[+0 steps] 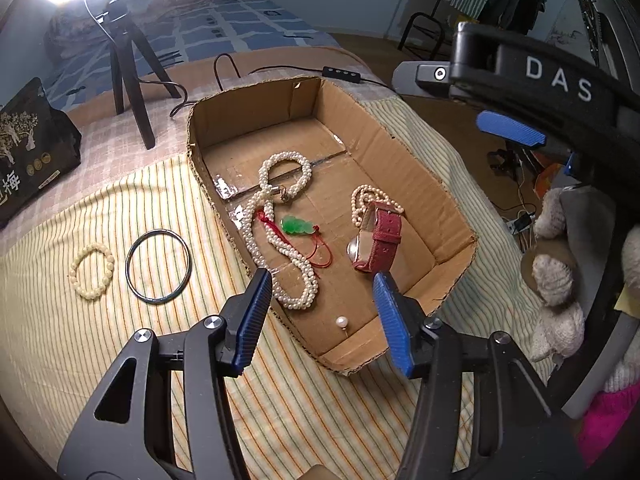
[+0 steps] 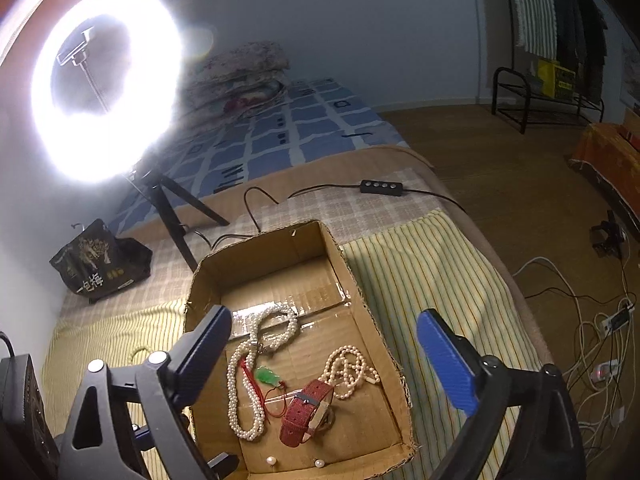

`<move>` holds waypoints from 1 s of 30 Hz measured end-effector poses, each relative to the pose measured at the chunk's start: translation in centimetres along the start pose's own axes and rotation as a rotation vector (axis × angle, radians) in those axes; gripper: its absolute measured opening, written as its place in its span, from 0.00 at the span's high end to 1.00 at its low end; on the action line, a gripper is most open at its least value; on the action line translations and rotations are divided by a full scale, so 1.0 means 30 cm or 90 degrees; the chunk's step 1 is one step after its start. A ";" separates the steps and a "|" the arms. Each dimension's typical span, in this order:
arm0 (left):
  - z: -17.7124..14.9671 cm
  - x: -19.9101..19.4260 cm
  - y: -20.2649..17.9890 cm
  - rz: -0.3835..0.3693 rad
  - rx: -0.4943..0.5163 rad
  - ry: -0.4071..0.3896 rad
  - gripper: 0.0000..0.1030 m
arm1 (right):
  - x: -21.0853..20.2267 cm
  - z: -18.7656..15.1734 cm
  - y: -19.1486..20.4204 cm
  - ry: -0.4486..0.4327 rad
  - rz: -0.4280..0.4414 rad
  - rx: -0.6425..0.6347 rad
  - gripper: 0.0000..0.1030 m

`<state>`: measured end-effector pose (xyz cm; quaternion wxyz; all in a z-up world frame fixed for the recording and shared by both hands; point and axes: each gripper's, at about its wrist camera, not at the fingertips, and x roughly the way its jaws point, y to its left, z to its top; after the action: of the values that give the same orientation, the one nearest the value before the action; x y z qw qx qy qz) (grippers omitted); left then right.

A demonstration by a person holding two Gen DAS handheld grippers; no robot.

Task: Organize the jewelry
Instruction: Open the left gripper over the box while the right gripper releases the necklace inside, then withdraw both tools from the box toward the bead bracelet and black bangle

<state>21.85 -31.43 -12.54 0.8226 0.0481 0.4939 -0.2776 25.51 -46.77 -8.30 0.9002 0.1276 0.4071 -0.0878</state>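
Two grippers hang over the box on the bed. Left gripper: jaws half apart, empty, with a loose pearl on the box floor between them and the pearl necklace just beyond. Right gripper: jaws wide, empty, above the red watch. Left of the box lie a bangle and bead bracelet. "DAS" is printed on the right gripper's body.

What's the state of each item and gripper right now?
left gripper: open, empty
right gripper: open, empty
cardboard box: open-topped
red-strap watch: in box, on its side
pearl necklace: in box
jade pendant: in box
dark bangle: outside box
bead bracelet: outside box
ring light: on
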 end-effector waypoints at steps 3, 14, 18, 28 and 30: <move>0.000 -0.006 0.005 0.003 -0.001 -0.002 0.47 | 0.003 -0.001 -0.004 0.002 -0.003 0.004 0.04; -0.014 -0.044 0.047 0.024 0.007 -0.009 0.47 | -0.024 0.000 -0.004 -0.008 0.003 0.017 0.03; -0.017 -0.077 0.094 0.034 -0.001 -0.019 0.47 | -0.043 0.000 -0.001 -0.015 0.011 0.024 0.03; -0.031 -0.167 0.287 0.069 -0.061 -0.043 0.47 | -0.091 -0.023 0.028 -0.029 0.054 0.035 0.03; -0.029 -0.190 0.340 0.081 -0.079 -0.052 0.47 | -0.096 -0.027 0.043 -0.031 0.063 0.029 0.03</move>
<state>24.26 -20.21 -10.20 0.8593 0.0166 0.4723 -0.1955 23.40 -45.15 -6.44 0.9099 0.1659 0.3762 -0.0554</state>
